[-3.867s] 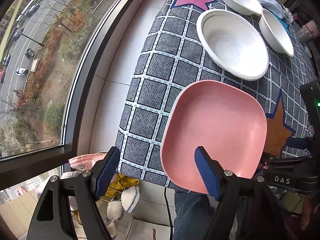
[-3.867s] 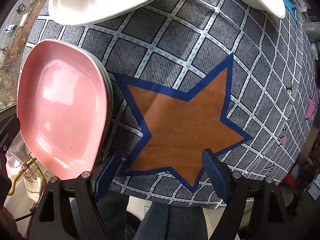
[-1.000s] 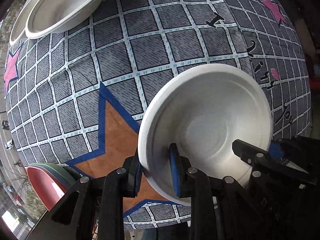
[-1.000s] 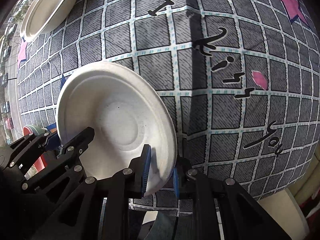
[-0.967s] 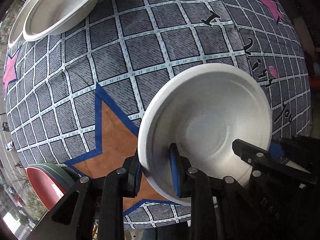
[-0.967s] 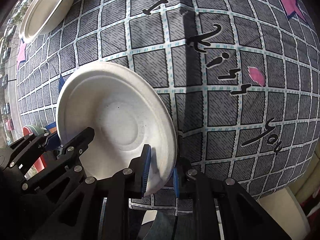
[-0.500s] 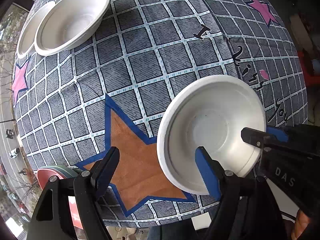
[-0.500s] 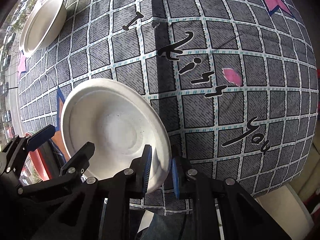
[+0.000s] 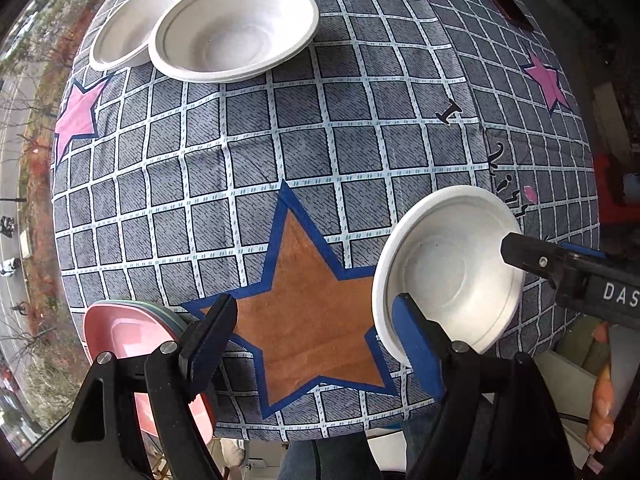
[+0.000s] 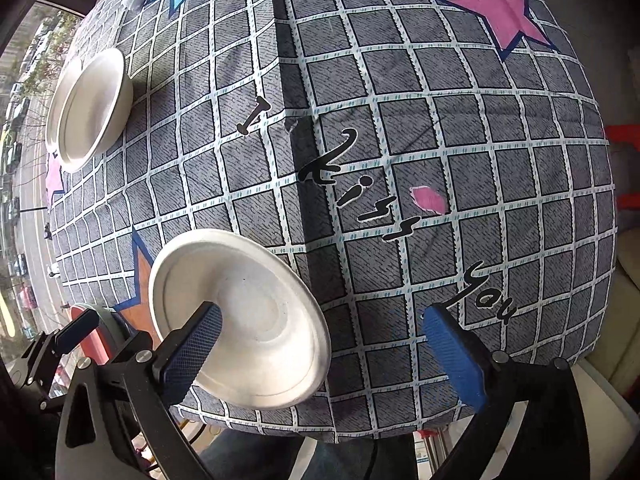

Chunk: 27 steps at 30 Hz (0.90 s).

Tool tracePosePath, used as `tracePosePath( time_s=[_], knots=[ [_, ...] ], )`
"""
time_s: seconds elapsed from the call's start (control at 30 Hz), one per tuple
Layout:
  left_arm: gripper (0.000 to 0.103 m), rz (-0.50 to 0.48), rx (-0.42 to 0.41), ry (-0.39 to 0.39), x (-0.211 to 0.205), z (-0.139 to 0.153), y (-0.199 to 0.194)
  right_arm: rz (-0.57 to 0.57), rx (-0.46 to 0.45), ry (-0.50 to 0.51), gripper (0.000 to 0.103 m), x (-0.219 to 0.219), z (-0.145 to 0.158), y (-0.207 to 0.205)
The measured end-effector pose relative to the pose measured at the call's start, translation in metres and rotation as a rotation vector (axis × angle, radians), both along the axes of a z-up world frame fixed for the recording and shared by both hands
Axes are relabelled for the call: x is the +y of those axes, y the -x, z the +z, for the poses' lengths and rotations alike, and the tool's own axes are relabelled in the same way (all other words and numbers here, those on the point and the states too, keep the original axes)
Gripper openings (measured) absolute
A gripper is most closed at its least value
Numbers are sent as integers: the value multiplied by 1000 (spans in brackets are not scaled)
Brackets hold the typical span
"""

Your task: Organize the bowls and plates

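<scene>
Both grippers have let go of the near bowl [image 9: 448,268]: a second ago each was clamped on its rim, half a second ago the left had opened, and now the right has too. The left gripper [image 9: 316,344] hangs with its jaws spread wide over the orange star [image 9: 316,312], gripping nothing, its right finger just in front of the bowl's near-left rim. The right gripper [image 10: 324,348] is likewise spread wide and empty, its left finger overlapping the bowl in view; whether it touches the rim I cannot tell.

The near bowl sits upright on the cloth [image 9: 280,140] at the near edge, just right of the star and beside the "kiss you" lettering. At the near-left corner, the pink plate [image 9: 128,344] tops a stack, with a greenish rim showing beneath it. That pile looks done.

Across the cloth, two more white bowls remain: the far bowl [image 9: 236,28] and, touching or slightly tucked under its left side, another [image 9: 128,28].

By my judgement the task is about halfway: plates are stacked, one bowl is placed as the start of a bowl pile, and the two far bowls have yet to be brought over and nested into it.
</scene>
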State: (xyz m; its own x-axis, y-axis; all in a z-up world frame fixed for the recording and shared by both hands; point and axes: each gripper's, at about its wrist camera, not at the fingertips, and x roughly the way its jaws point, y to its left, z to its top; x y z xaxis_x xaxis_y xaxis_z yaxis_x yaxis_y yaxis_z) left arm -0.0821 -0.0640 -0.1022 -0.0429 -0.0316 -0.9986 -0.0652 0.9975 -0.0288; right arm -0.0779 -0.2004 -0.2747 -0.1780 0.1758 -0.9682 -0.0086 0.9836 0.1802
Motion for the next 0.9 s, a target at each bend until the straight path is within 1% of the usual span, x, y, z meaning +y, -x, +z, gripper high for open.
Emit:
tracePosePath(
  time_s=[0.17,0.23,0.3,0.37,0.4,0.5,0.63,0.8,0.9],
  knots=[
    [83,51,-38,-1,39,26,-17,6,-22,19,101,-15,18,-33],
    [83,81,-55,-6,61,40,-30,24,-42,31,101,-11,26,-44],
    [83,118,-72,-15,82,49,-41,49,-67,49,101,-4,45,-59],
    [83,160,-83,-23,102,54,-53,76,-89,58,101,0,55,-76],
    [83,183,-89,-28,103,48,-54,89,-97,58,101,6,58,-86],
    [83,255,-107,-41,122,49,-66,137,-122,53,101,26,68,-115],
    [83,354,-120,-56,132,36,-75,220,-152,40,101,64,76,-153],
    [83,482,-134,-63,146,15,-102,300,-177,11,101,117,77,-188],
    [83,525,-130,-51,153,2,-114,335,-183,-4,101,144,71,-205]
  ],
)
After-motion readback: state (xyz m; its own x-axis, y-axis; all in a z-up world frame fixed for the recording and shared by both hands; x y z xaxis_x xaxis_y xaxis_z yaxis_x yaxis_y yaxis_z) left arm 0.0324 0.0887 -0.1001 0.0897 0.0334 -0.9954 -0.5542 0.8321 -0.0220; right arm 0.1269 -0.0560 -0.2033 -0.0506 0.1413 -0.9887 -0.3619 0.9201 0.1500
